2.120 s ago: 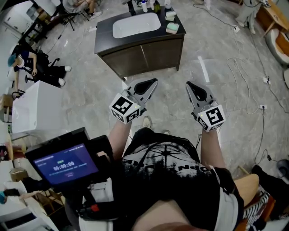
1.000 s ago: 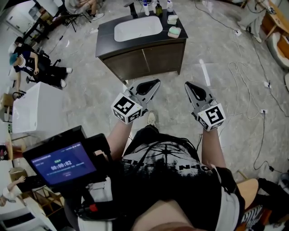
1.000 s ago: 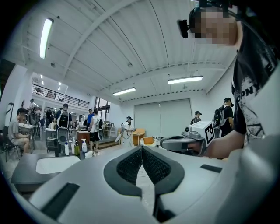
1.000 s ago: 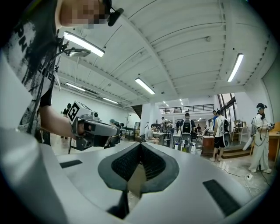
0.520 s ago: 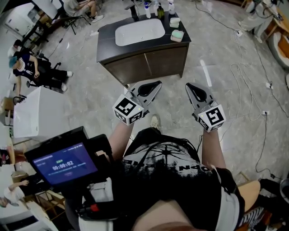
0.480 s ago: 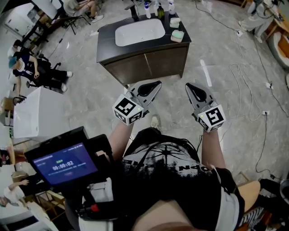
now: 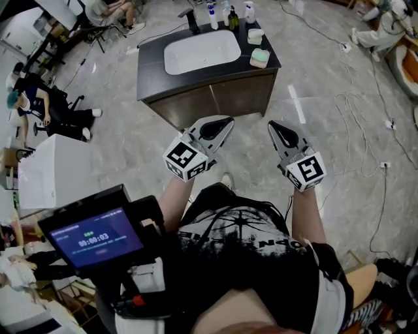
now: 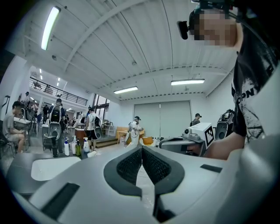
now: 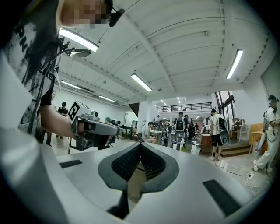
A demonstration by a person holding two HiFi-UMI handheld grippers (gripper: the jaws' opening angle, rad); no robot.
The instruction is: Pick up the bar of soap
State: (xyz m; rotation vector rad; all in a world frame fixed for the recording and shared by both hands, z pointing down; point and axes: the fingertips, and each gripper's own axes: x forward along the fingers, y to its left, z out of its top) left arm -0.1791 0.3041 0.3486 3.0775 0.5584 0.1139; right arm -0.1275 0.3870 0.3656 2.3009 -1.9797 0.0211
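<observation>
In the head view a dark vanity [image 7: 157, 75] with a white sink [image 7: 202, 51] stands ahead on the marble floor. On its right end lie a pale green bar of soap [image 7: 259, 58] and, behind it, a second pale block [image 7: 255, 36]. My left gripper [image 7: 225, 121] and right gripper [image 7: 272, 124] are held side by side in the air, well short of the vanity and pointing toward it. Both are shut with nothing between the pads. The left gripper view shows its pads [image 8: 131, 164] pressed together. In the right gripper view the pads [image 9: 151, 162] meet as well.
Several bottles [image 7: 227, 12] and a black tap stand at the back of the counter. A white cabinet [image 7: 52, 166] is at the left with seated people [image 7: 49, 107] beyond it. Cables [image 7: 356, 98] trail over the floor at the right. A chest-mounted screen [image 7: 98, 236] sits low left.
The vanity has drifted lower and slightly larger in the head view as the person moves toward it. Both grippers keep their pose and stay shut.
</observation>
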